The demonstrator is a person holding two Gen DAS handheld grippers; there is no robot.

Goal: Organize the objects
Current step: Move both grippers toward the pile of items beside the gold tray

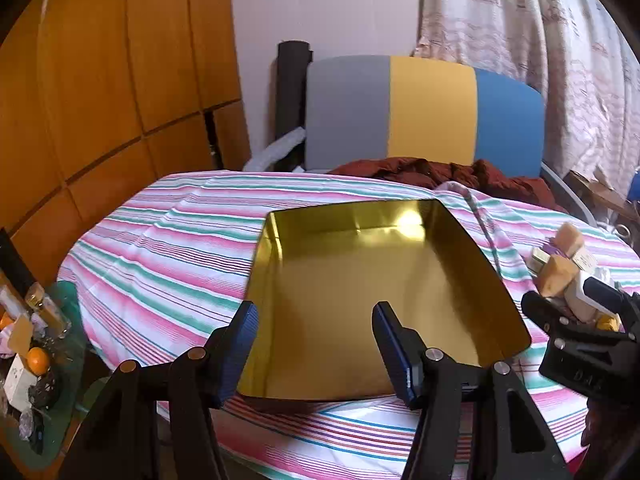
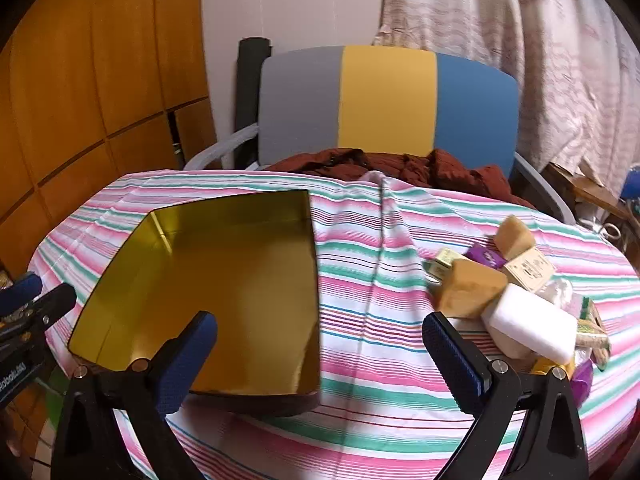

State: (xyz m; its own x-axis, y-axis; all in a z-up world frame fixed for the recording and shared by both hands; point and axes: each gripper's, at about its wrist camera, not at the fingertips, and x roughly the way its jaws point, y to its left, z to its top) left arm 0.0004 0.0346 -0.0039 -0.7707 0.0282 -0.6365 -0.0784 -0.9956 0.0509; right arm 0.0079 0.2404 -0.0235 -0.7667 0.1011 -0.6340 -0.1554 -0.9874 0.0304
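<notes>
soaps and small boxes sit in a loose pile on the striped tabletop, right of the gold tin and well apart from it. tin is open and shows only its bare gold inside. left hand-held gripper hangs over the tin's near edge, jaws wide, holding nothing. right hand-held gripper sits between the tin and the pile, jaws wide, holding nothing. three-colour chair stands behind the tin.
</notes>
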